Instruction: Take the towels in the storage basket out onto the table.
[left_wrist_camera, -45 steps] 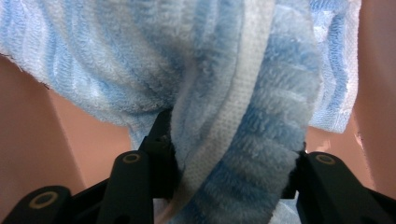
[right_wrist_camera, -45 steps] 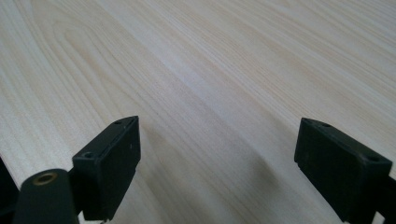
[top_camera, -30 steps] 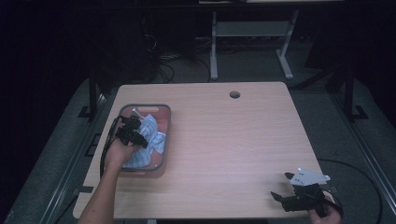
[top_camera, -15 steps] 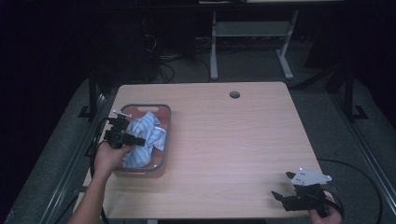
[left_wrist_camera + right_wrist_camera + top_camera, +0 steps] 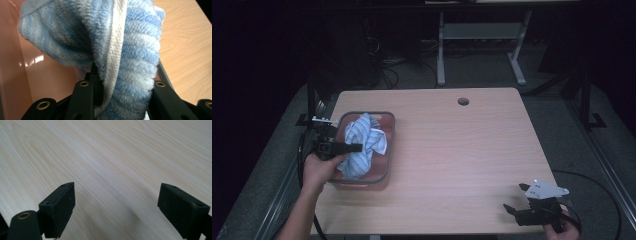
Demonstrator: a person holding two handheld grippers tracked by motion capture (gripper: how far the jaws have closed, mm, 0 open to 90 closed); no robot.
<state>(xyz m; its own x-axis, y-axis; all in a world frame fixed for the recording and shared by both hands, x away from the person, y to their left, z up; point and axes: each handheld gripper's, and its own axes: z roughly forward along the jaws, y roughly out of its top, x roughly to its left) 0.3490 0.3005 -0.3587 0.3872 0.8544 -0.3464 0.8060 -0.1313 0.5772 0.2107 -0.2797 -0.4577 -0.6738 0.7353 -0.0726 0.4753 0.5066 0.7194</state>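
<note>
We find the left claw [image 5: 354, 147] clenched on the blue striped towel [image 5: 362, 145], lifting it partly out of the bin [image 5: 384, 176], the right claw [image 5: 512, 210] released over the surface [image 5: 472, 150]; next, we judge, the towel must clear the rim.

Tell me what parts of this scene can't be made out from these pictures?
- Bottom of the bin: high view, covered by the striped towel.
- Left tongs tips: left gripper view, buried in towel.
- Person's right hand: high view, cut off by the bottom edge.
- Room beyond the table: too dark.
</note>
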